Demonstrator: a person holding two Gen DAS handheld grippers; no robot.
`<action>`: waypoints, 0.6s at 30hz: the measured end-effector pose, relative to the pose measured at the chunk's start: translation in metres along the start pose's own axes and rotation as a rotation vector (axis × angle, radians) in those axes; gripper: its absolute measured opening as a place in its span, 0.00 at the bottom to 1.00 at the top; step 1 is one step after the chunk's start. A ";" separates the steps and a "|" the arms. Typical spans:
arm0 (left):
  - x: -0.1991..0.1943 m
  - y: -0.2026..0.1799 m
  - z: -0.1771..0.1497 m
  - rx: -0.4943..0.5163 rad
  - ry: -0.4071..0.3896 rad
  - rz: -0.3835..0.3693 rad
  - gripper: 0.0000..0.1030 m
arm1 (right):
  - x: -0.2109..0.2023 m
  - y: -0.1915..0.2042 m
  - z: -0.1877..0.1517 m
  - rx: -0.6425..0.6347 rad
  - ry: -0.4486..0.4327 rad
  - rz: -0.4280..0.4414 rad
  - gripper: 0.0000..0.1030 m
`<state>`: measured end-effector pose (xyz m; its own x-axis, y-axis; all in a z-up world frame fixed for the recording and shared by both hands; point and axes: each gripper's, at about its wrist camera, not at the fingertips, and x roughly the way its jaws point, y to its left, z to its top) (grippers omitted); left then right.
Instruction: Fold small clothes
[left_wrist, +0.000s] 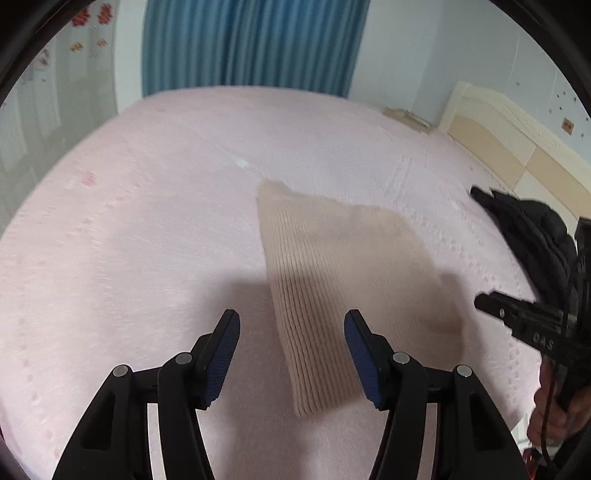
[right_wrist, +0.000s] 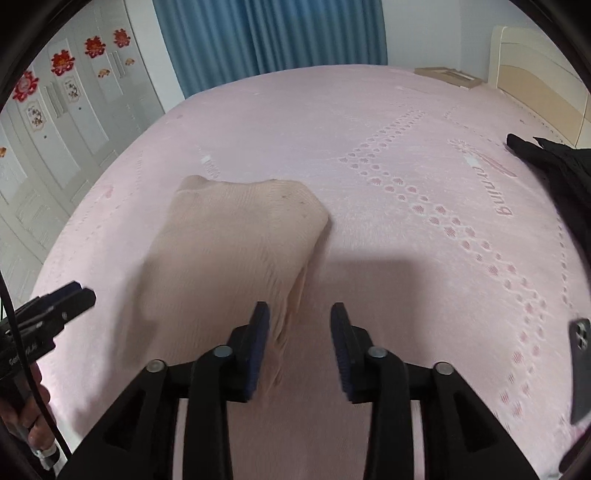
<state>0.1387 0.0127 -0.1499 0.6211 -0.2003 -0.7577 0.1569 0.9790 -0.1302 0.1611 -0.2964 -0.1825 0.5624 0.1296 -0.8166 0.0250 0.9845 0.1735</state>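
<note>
A beige ribbed knit garment (left_wrist: 343, 280) lies folded into a compact rectangle on the pink bed (left_wrist: 147, 206). It also shows in the right wrist view (right_wrist: 229, 254). My left gripper (left_wrist: 291, 332) is open and empty, hovering over the garment's near left edge. My right gripper (right_wrist: 300, 321) is open and empty, just above the garment's near right edge. The right gripper shows at the right of the left wrist view (left_wrist: 517, 321), and the left gripper at the left of the right wrist view (right_wrist: 55, 306).
A black garment (left_wrist: 528, 236) lies at the bed's right side, also in the right wrist view (right_wrist: 554, 166). A dark phone (right_wrist: 581, 369) lies on the bed at the right. A cream headboard (left_wrist: 517, 144), blue curtain (left_wrist: 251, 44) and white wardrobe (right_wrist: 55, 122) surround the bed.
</note>
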 end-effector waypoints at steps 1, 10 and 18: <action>-0.013 -0.002 0.000 -0.006 -0.011 0.009 0.56 | -0.012 0.002 -0.001 0.004 0.000 -0.005 0.41; -0.121 -0.024 0.000 -0.024 -0.099 0.082 0.72 | -0.128 0.039 -0.017 -0.005 -0.075 -0.089 0.79; -0.171 -0.043 -0.012 0.000 -0.130 0.111 0.77 | -0.193 0.055 -0.040 -0.025 -0.166 -0.150 0.97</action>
<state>0.0171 0.0056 -0.0226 0.7288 -0.0939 -0.6782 0.0818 0.9954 -0.0499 0.0213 -0.2629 -0.0375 0.6824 -0.0380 -0.7300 0.0994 0.9942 0.0411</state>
